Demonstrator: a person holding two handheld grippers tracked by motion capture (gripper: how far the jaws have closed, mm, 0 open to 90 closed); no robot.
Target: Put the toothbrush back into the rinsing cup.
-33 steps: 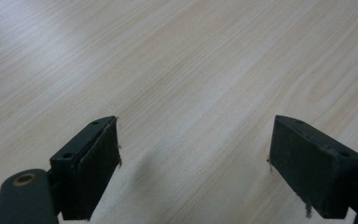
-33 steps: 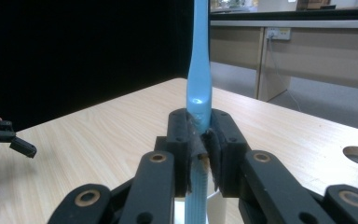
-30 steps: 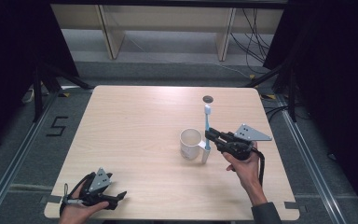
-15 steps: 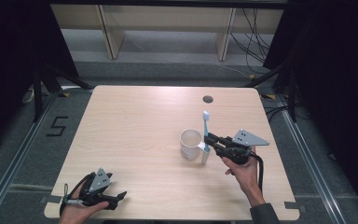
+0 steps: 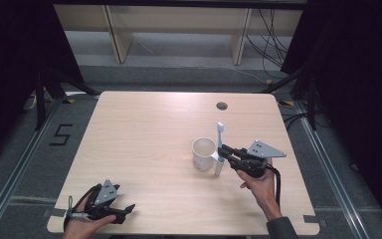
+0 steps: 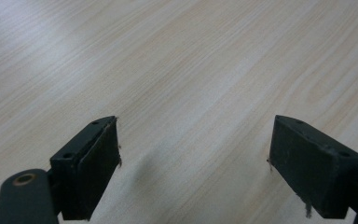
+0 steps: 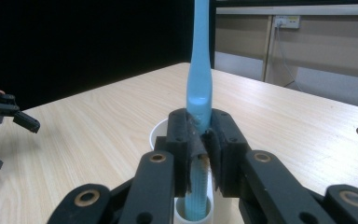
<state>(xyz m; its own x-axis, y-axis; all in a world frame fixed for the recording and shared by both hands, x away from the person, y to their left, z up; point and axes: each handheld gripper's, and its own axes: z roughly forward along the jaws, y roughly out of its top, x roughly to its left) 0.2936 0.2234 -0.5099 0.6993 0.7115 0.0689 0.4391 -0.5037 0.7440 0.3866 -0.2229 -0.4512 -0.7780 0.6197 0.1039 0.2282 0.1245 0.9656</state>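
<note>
A blue and white toothbrush stands upright beside a white cup at the table's middle right. My right gripper is shut on its handle, reaching in from the right. In the right gripper view the pads pinch the blue toothbrush handle, which rises out of my right gripper, and the cup rim shows just behind the jaws. My left gripper rests near the front left corner of the table. In its own view my left gripper stands open over bare wood with nothing between the fingers.
The light wooden table has a round cable hole near its far edge. Shelving and cables stand beyond it on the floor. The left gripper shows far off at the left in the right gripper view.
The right gripper has drifted slightly toward the near edge with the upright toothbrush still in its grip. The left gripper and the cup have stayed put.
</note>
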